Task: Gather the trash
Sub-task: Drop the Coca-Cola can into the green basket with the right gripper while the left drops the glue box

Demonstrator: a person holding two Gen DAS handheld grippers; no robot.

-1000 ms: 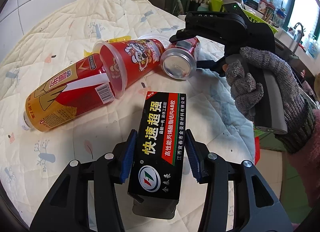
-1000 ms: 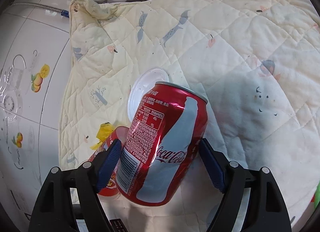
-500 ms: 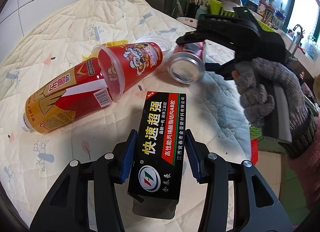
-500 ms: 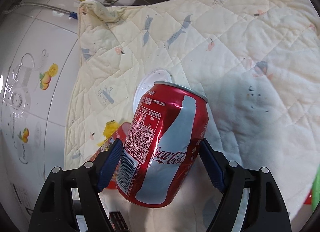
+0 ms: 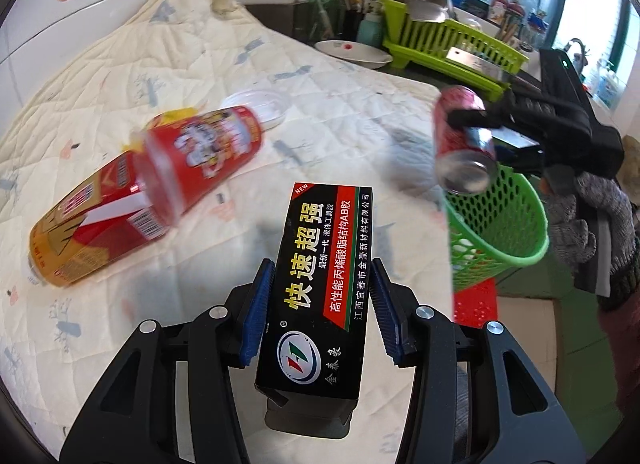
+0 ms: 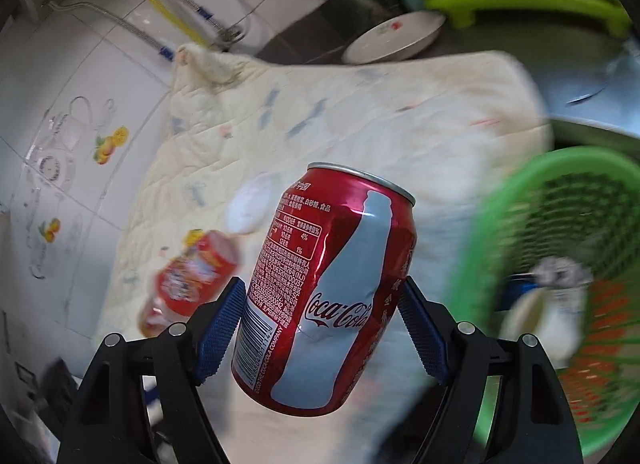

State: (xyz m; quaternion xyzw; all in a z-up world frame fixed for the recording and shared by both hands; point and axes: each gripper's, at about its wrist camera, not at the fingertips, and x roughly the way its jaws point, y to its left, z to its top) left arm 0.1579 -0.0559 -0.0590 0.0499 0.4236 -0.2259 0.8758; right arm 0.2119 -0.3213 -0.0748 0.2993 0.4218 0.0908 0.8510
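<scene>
While the left tool (image 5: 320,306) clamps a "NEW" box (image 5: 320,284), the right tool (image 6: 320,320) grips a Coca-Cola can (image 6: 324,288).

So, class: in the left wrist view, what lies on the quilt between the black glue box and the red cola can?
Nothing: the stretch of quilt between the black glue box and red cola can is bare, seen in the left wrist view.

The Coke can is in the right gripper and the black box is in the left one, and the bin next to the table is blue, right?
Not quite. The bin is green, not blue, as the left wrist view shows. The rest holds: the right gripper grips the Coke can, and the left gripper grips the black box.
</scene>
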